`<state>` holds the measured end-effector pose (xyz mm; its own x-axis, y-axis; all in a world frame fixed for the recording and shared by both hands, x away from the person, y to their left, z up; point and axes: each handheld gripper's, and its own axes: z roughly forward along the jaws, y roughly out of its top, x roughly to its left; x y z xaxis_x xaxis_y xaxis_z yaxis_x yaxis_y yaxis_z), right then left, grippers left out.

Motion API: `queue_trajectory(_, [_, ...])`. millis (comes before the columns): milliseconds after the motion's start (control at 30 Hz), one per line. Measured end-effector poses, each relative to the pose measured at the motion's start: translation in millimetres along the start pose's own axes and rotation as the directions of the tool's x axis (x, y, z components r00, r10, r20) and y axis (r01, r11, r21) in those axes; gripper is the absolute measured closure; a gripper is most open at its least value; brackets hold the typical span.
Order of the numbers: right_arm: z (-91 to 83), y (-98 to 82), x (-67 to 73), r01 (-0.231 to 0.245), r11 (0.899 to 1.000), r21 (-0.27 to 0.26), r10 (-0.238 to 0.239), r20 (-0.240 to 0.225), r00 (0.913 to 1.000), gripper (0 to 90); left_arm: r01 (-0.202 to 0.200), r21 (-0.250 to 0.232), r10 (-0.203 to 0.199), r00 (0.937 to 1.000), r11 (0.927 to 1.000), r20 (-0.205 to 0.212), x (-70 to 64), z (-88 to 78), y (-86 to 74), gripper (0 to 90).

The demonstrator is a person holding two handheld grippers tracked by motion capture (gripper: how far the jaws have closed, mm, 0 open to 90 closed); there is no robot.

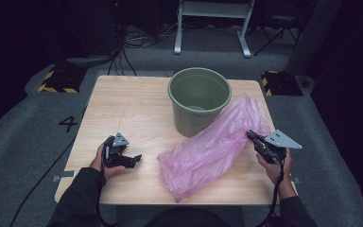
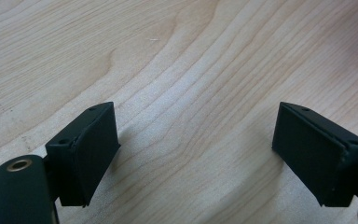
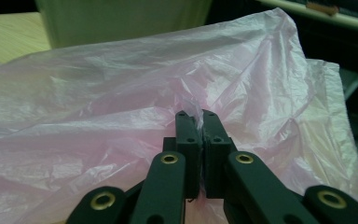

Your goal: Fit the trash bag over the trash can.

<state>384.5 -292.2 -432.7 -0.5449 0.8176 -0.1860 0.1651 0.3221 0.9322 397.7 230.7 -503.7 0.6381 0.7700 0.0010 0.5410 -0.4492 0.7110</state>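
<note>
Right hand-held gripper (image 3: pixel 196 116), raised off table (image 1: pixel 123 109), pinches pink bag (image 3: pixel 121 107).

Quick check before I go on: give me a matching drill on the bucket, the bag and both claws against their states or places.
Things:
1. bucket
2. bag
3. left claw
4. right claw

States:
A. open over bare table
B. pink, lying crumpled beside the bucket
C. shut on a fold of plastic
D. green, upright near the table's far edge

Pairs: 1-D, 2-B, 3-A, 4-C
</note>
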Motion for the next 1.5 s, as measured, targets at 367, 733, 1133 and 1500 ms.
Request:
queue_trajectory(367, [-9.2, 18.1, 5.7, 0.061, 0.995, -0.073, -0.061, 0.007, 0.9981, 88.5, 0.001, 0.006, -0.001, 1.0, 1.0, 0.009, 0.4, 0.1, 0.8, 14.1])
queue_trajectory(733, [-20.4, 44.8, 26.4, 0.169, 0.972, -0.164, -0.173, -0.009, 0.9849, 88.6, 0.001, -0.002, -0.001, 0.9998, 1.0, 0.02, -2.3, -7.0, 13.1, 19.6])
queue_trajectory(1133, [-37.8, 54.4, 46.8, 0.235, 0.945, -0.226, -0.243, -0.007, 0.9701, 88.6, -0.051, -0.073, 0.055, 0.9971, 0.996, 0.053, -17.1, -24.5, 28.4, 20.1])
queue_trajectory(1500, [-49.6, 68.3, 51.9, 0.262, 0.921, -0.288, -0.279, -0.02, 0.9601, 88.6, -0.025, -0.084, 0.032, 0.9962, 0.9961, 0.081, -12.0, -22.5, 33.0, 20.4])
